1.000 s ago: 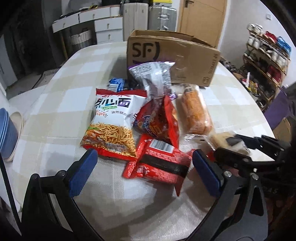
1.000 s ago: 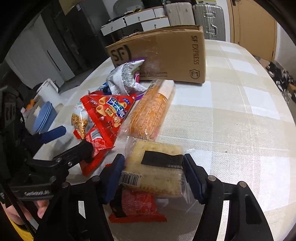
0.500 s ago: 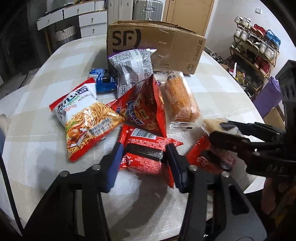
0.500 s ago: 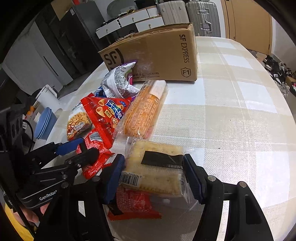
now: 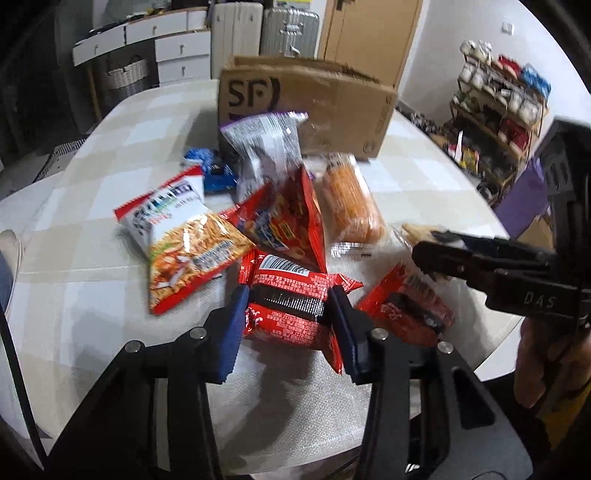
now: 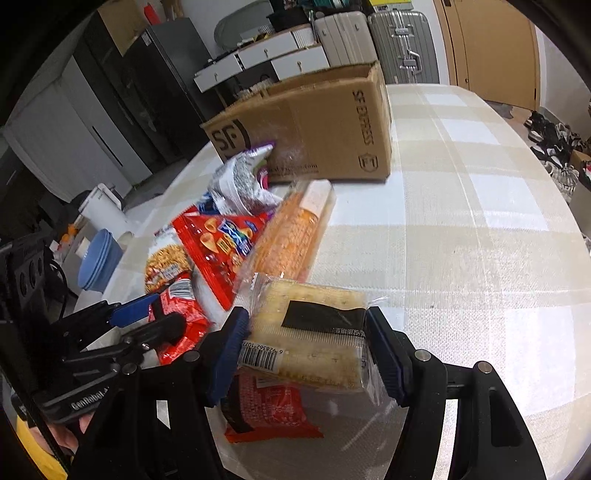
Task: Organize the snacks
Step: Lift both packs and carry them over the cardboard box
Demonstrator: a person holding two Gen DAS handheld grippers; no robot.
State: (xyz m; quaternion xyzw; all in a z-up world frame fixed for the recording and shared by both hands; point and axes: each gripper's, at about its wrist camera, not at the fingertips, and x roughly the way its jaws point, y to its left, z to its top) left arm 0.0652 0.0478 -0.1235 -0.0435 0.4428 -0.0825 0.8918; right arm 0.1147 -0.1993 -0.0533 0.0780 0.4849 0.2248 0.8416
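My left gripper (image 5: 288, 325) is shut on a red snack packet (image 5: 291, 310) with a black band, held just above the table. My right gripper (image 6: 306, 343) is shut on a clear pack of pale crackers (image 6: 314, 332) with a black label. A second red packet (image 6: 266, 406) lies under it, also in the left view (image 5: 410, 310). On the table lie a noodle snack bag (image 5: 181, 251), a red cone-snack bag (image 5: 284, 221), an orange cracker sleeve (image 5: 351, 206), a silver bag (image 5: 266, 147) and a blue packet (image 5: 214, 173). An open SF cardboard box (image 5: 306, 107) stands behind them.
The round table with a checked cloth (image 6: 480, 221) ends close to me. Blue bowls (image 6: 99, 262) stand off its left side. A shoe rack (image 5: 495, 110) stands at the right, drawers and suitcases (image 5: 288, 33) behind the box.
My left gripper closed on the red packet and lifted it slightly. My right gripper kept its hold on the cracker pack and rose a little.
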